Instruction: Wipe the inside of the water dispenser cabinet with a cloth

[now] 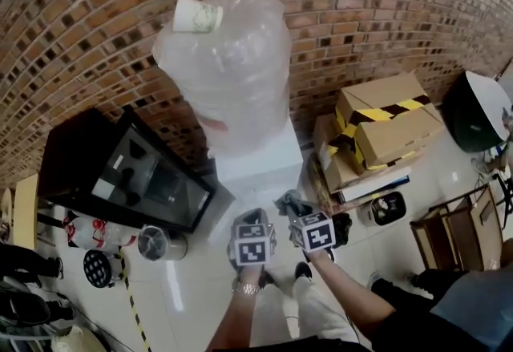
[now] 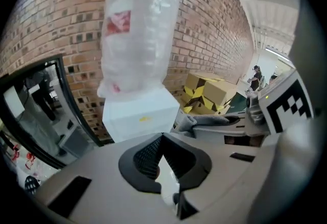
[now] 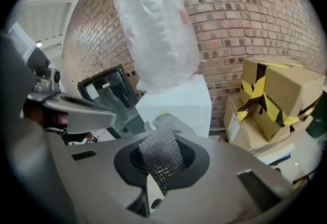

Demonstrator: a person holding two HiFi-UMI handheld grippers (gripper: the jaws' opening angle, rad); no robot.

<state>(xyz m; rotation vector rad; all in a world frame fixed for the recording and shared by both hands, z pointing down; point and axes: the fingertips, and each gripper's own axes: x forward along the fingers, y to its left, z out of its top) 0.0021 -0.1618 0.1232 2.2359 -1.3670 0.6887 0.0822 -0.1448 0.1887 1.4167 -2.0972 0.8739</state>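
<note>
**A:** In the head view we see the white water dispenser (image 1: 258,164) at the middle of the frame, against the brick wall (image 1: 361,14). Its plastic-wrapped bottle (image 1: 228,62) stands on top, with a paper cup (image 1: 197,18) lying on the bottle.

**B:** Our tools sit just below it. The left hand-held gripper (image 1: 252,222) is at lower centre and the right hand-held gripper (image 1: 298,212) is just beside it on the right. The grey cloth (image 1: 288,200) bunches at the right one's tip, near the dispenser's lower right corner. We cannot tell whether it touches.

**A:** In the left gripper view our jaws are pressed together, pad to pad. The dispenser stands ahead at centre-left. The cloth (image 2: 188,121) shows to the right of our jaws, at the nose of the other tool.

**B:** In the right gripper view the jaws pinch the cloth (image 3: 158,149), and a waffle-weave strip of it rises between them at lower centre. The dispenser stands directly behind the strip. Taped cardboard boxes (image 3: 276,100) fill the right side, and a black glass-fronted case (image 3: 104,90) stands at the left.
</note>
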